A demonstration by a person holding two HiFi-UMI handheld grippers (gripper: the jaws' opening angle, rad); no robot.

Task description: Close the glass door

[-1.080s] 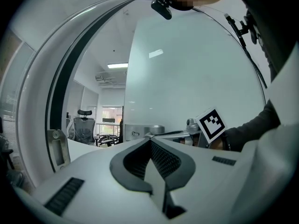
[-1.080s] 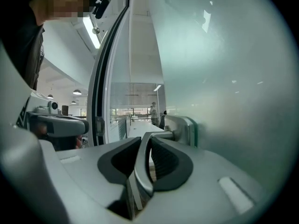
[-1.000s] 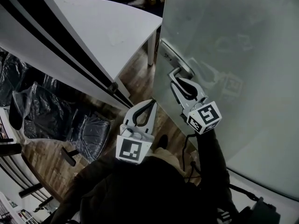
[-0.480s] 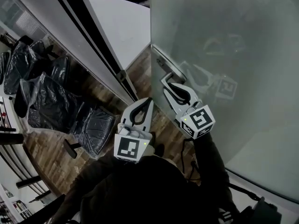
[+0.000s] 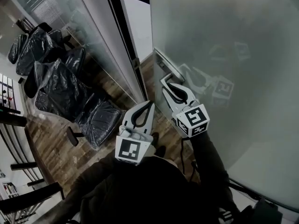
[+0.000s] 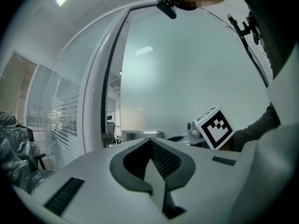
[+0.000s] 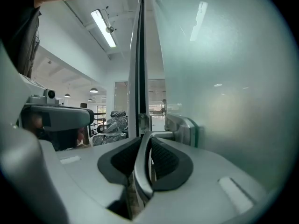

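The frosted glass door fills the right of the head view, its left edge near the black-edged door frame. My right gripper is shut on the metal lever handle; in the right gripper view the handle runs between the pads towards its mount. My left gripper hangs shut and empty just left of the door edge, touching nothing. In the left gripper view its tips meet in front of the door.
Left of the frame stands a fixed glass partition, with several plastic-wrapped chairs in front of it on the wooden floor. A thin slice of a white table shows through the narrow gap. The person's dark sleeves fill the bottom of the head view.
The door has swung towards the frame with my right gripper on its handle, and the gap has narrowed. The white table has nearly gone from view. My left gripper moved along beside it.
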